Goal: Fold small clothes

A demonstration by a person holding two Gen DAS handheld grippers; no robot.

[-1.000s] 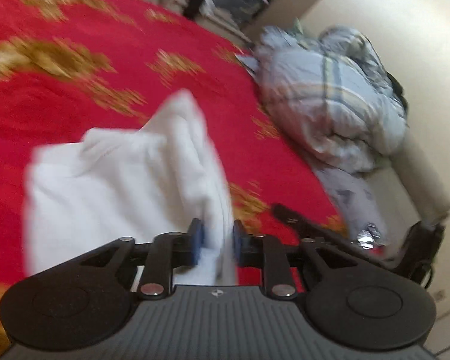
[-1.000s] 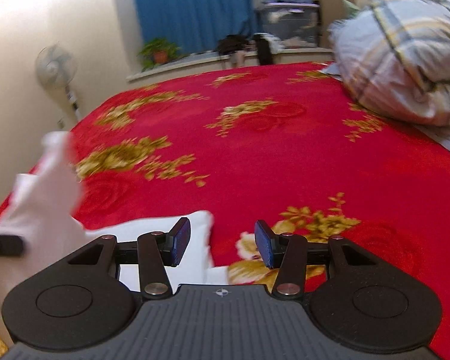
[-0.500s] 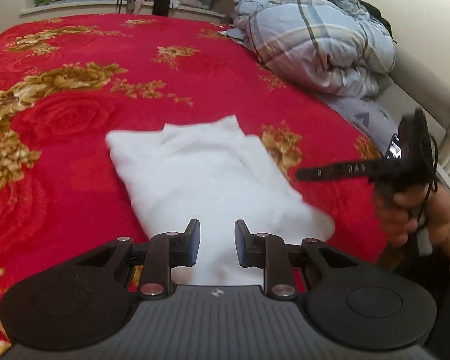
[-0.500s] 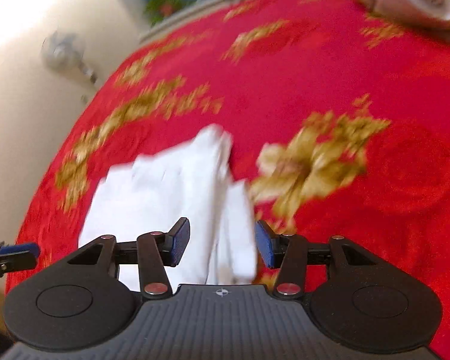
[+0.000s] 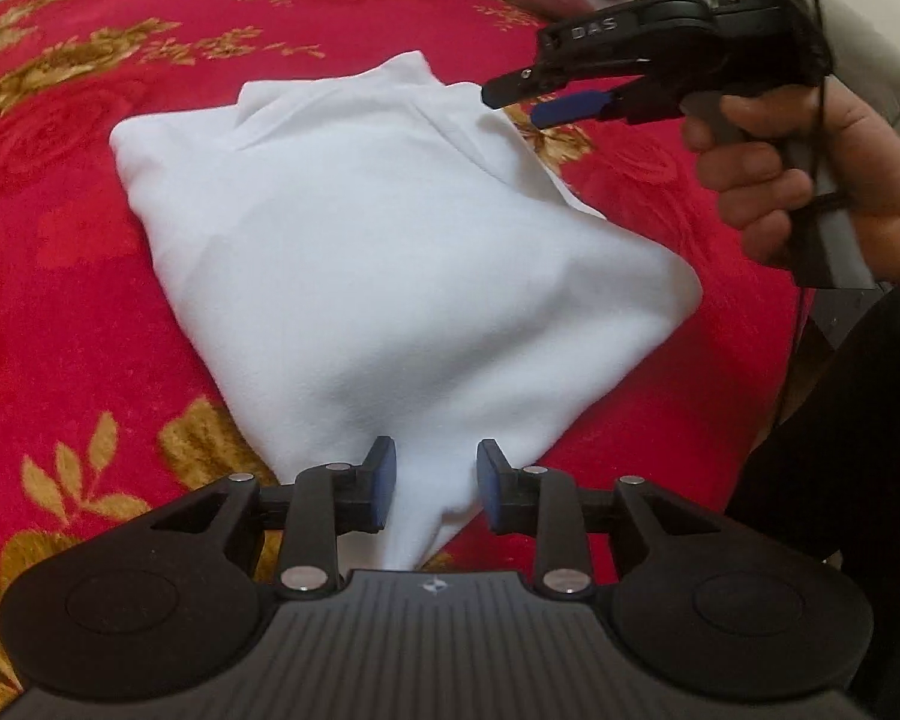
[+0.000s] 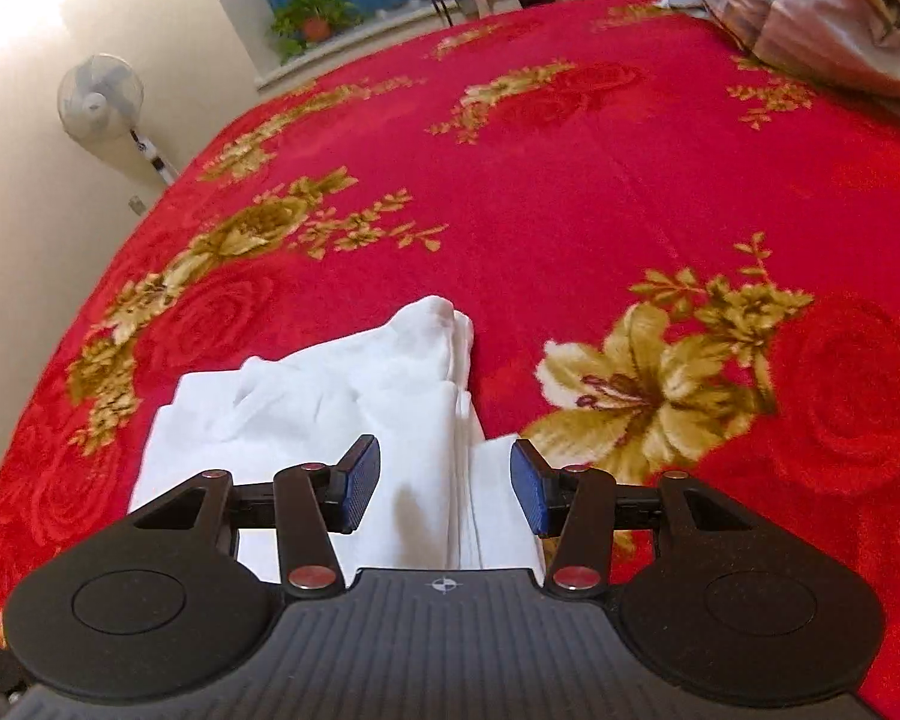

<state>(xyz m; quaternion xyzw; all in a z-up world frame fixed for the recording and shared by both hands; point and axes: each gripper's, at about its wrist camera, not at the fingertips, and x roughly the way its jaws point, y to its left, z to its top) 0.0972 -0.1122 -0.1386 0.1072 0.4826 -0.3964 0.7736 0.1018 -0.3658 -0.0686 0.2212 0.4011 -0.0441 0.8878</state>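
A folded white garment [image 5: 378,264] lies on the red floral bedspread [image 5: 72,276]. My left gripper [image 5: 436,492] is open, with the garment's near corner lying between its fingers. In the left wrist view my right gripper [image 5: 525,101] hovers open just above the garment's far right edge, held by a hand [image 5: 810,174]. In the right wrist view the garment [image 6: 342,408] lies under and ahead of my open right gripper [image 6: 445,492], its layered edge between the fingers.
A crumpled striped quilt [image 6: 810,6] lies at the bed's far right. A standing fan [image 6: 99,99] is by the left wall. A potted plant [image 6: 312,24] and bags sit on the sill beyond the bed. The bed's near right edge [image 5: 792,348] is close to the garment.
The garment was dropped flat on the bed a second ago. My left gripper has moved closer to its near corner, and my right gripper has come over its far right edge.
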